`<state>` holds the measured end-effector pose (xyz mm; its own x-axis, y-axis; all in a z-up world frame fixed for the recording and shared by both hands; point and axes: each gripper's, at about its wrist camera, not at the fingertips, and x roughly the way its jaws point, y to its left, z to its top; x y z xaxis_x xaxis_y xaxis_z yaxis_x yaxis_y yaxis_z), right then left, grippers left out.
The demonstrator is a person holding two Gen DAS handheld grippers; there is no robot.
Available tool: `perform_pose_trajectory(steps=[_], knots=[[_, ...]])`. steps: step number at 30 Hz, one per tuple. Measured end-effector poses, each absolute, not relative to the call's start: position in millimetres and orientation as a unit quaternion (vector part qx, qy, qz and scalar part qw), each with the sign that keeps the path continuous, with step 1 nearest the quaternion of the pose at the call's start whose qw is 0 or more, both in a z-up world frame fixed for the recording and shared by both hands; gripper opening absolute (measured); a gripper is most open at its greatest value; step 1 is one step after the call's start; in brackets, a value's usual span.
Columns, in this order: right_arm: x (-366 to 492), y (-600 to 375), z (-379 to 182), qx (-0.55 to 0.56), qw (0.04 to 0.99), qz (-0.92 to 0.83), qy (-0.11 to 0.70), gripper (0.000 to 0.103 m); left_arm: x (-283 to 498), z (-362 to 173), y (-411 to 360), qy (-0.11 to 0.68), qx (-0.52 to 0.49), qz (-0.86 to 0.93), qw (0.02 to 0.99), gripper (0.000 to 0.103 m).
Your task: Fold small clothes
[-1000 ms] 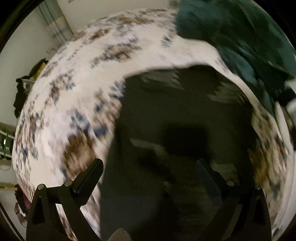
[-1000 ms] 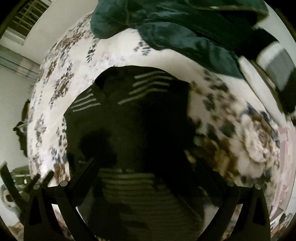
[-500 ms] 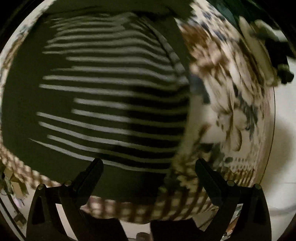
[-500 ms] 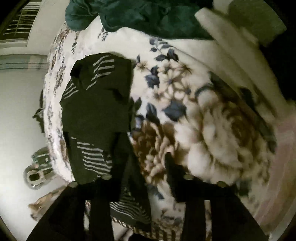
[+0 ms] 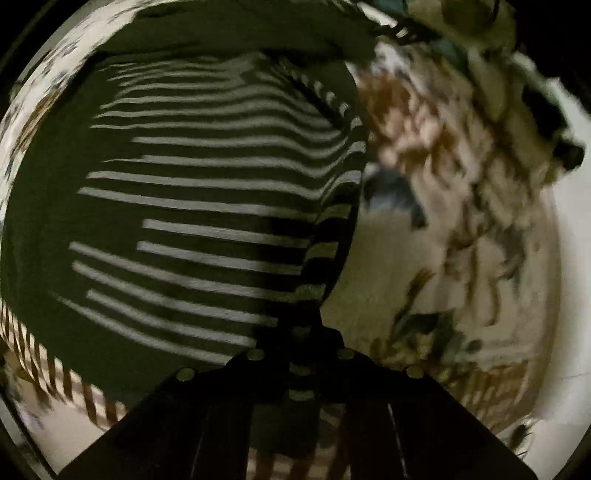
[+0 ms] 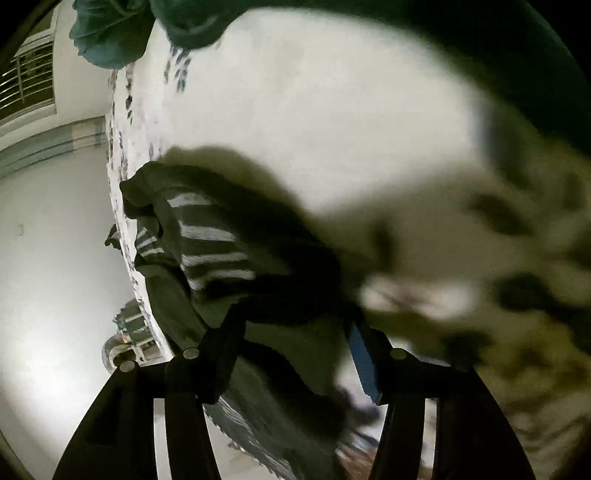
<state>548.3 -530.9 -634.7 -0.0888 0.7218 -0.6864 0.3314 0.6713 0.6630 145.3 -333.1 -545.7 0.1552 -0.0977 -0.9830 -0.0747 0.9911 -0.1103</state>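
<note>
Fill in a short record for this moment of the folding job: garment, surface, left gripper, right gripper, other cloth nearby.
garment: dark striped top, lying on the bed
surface: floral blanket
left gripper: shut, pinching the top's edge; jaws have just been closing
right gripper: part open, dark cloth between its fingers; grip unclear through blur
other cloth: dark green fabric at the far end

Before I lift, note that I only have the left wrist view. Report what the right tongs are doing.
Observer: The right tongs have just been closing from wide. A fold of the striped garment sits between them, but blur hides whether they pinch it.
Operator: Now tell me what is past the bed's far side.
Observer: A barred window is set in the pale wall, up to the left of the floral blanket.
</note>
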Motion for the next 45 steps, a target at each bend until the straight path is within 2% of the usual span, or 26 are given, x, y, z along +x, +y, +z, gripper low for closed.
perform_pose_trajectory(steps=[1,2,8,13,19,25,30,33,35,36,37,39,45], knots=[[549.8,-524.8,-629.6,0.359,0.578,0.173,0.712,0.026,144.5,-532.9,-324.1,0.642,-0.081,-0.006,0.763,0.005],[551.3,-517.7,-623.3,0.345,0.586,0.174,0.712,0.008,144.8,-523.7,-316.7,0.636,-0.093,-0.005,0.766,0.005],[563.8,-487.7,-560.9,0.283,0.621,0.183,0.708,0.006,132.0,-475.5,-247.0,0.597,-0.181,0.019,0.781,0.005],[579.3,-429.7,-481.4,0.248,0.641,0.216,0.693,0.006,125.1,-448.2,-159.0,0.566,-0.239,0.057,0.787,0.005],[601.2,-301.5,-421.0,0.192,0.658,0.246,0.685,0.006,114.2,-463.2,-55.6,0.554,-0.289,0.089,0.775,0.005],[620.0,-143.3,-436.8,0.125,0.669,0.231,0.695,0.006,109.2,-508.9,24.8,0.567,-0.350,0.098,0.739,0.005],[621.8,-34.0,-485.1,0.052,0.672,0.200,0.711,0.006,106.4,-548.8,77.3,0.574,-0.388,0.102,0.713,0.005],[623.1,1.7,-515.6,0.014,0.673,0.169,0.720,0.006,102.5,-564.7,96.5,0.580,-0.428,0.089,0.688,0.009],[623.8,5.8,-529.8,0.028,0.658,0.169,0.734,0.010,92.2,-563.1,111.0,0.580,-0.444,0.087,0.677,0.020],[623.1,5.2,-532.7,0.038,0.654,0.176,0.735,0.018,87.6,-560.9,118.1,0.584,-0.440,0.096,0.675,0.034],[620.3,3.0,-530.7,0.059,0.648,0.190,0.735,0.038,79.2,-555.4,129.1,0.578,-0.440,0.100,0.680,0.046],[605.9,-5.4,-517.4,0.087,0.647,0.211,0.727,0.060,70.0,-545.6,140.5,0.564,-0.449,0.095,0.687,0.056],[511.3,-76.3,-487.3,0.131,0.642,0.227,0.720,0.061,101.0,-530.9,131.7,0.598,-0.384,0.045,0.702,0.057]])
